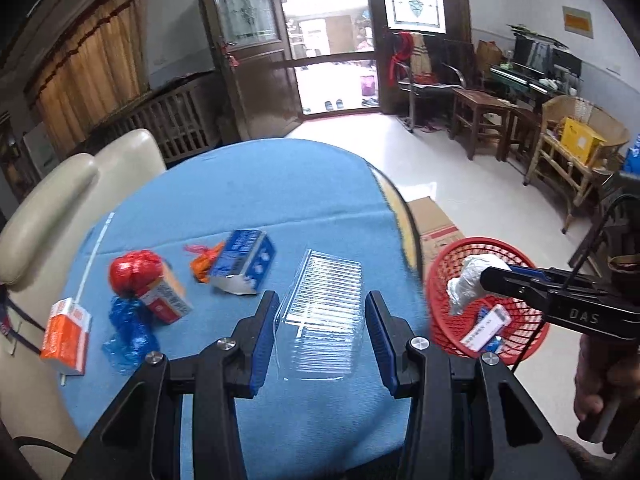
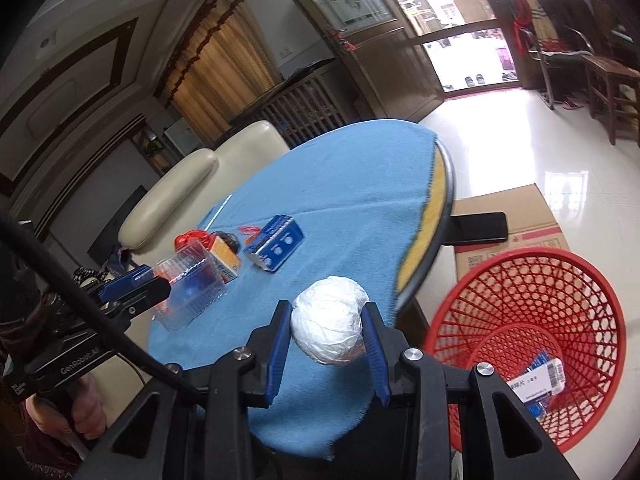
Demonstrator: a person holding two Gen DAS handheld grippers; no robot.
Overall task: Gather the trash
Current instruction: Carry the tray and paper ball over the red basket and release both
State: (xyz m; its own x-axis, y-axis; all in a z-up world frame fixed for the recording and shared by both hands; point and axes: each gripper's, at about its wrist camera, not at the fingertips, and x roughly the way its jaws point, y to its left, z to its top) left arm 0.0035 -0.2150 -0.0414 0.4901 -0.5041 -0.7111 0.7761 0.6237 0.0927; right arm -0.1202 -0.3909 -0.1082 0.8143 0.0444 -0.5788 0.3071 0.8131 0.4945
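My right gripper [image 2: 327, 334] is shut on a white crumpled paper ball [image 2: 329, 319] and holds it over the table's near edge, beside the red mesh basket [image 2: 560, 280]. In the left wrist view the ball [image 1: 468, 280] hangs over the basket's rim [image 1: 440, 276]. My left gripper [image 1: 322, 322] stands around a clear ribbed plastic tray [image 1: 324, 312]; the tray touches both pads. From the right wrist view the tray [image 2: 190, 284] looks held at the left gripper's tip. A blue carton [image 1: 246, 260], red wrapper [image 1: 132, 270], orange boxes [image 1: 66, 338] and blue plastic [image 1: 128, 332] lie on the blue cloth.
The basket [image 2: 592, 420] stands on the floor right of the round table [image 2: 446, 184] and holds a blue-white packet [image 2: 540, 380]. A cardboard box [image 2: 516, 216] with a black phone [image 2: 476, 228] sits behind it. A cream chair [image 1: 60, 200] stands at the table's left.
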